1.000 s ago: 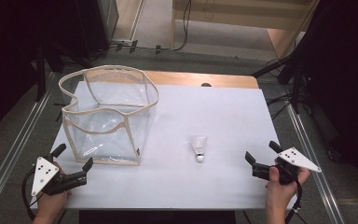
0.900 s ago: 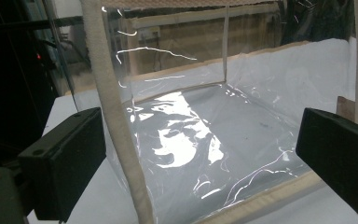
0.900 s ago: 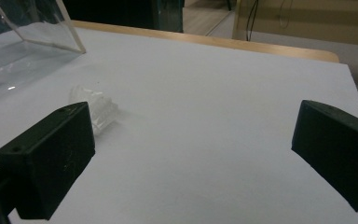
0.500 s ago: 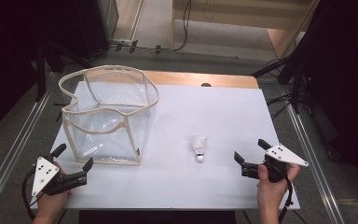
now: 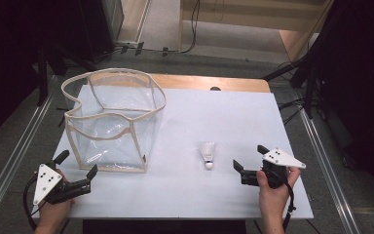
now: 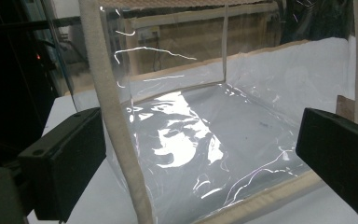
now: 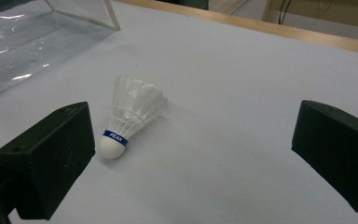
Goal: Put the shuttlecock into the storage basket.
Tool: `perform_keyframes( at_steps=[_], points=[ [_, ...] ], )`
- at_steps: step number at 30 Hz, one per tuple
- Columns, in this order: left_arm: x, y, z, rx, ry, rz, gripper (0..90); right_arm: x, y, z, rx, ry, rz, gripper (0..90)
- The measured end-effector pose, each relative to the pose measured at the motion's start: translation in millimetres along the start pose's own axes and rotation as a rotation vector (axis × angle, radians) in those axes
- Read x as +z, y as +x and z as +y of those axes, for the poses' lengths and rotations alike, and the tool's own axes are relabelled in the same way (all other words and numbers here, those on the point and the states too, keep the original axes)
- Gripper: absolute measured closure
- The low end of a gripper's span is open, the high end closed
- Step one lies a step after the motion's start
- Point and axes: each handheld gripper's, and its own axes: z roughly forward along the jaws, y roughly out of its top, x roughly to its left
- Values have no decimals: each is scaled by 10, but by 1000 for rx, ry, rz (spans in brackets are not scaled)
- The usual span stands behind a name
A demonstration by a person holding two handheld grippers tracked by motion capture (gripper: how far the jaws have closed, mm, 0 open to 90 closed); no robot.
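Note:
A white shuttlecock [image 5: 207, 154] with a blue band lies on its side on the white table [image 5: 233, 112], cork end toward the near edge. My right gripper [image 5: 248, 157] is open just to its right, low over the table. In the right gripper view the shuttlecock [image 7: 130, 114] lies close ahead, near the left jaw, with nothing between the fingers [image 7: 51, 154]. A clear plastic bag [image 5: 112, 117] with cream edging stands open at the left. My left gripper [image 5: 78, 163] is open at the bag's near left corner, and the bag [image 6: 191, 140] looms right in front of its jaws.
A wooden strip [image 5: 209, 83] runs along the table's far edge. Metal rails [image 5: 321, 146] flank the table on both sides. Dark stands and cables [image 5: 292, 68] sit on the floor beyond.
My right gripper has slid left, closer to the shuttlecock. The left gripper, bag and shuttlecock have not moved.

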Motion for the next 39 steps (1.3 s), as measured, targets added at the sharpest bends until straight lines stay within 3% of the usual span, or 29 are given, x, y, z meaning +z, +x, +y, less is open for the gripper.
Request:
perform_keyframes(
  at_steps=[20, 39],
  points=[
    [1, -2, 1, 5, -1, -2, 23, 243, 222, 50, -17, 106, 39, 0],
    [0, 0, 1, 6, 0, -3, 23, 545, 426, 32, -44, 195, 106, 0]
  ],
)
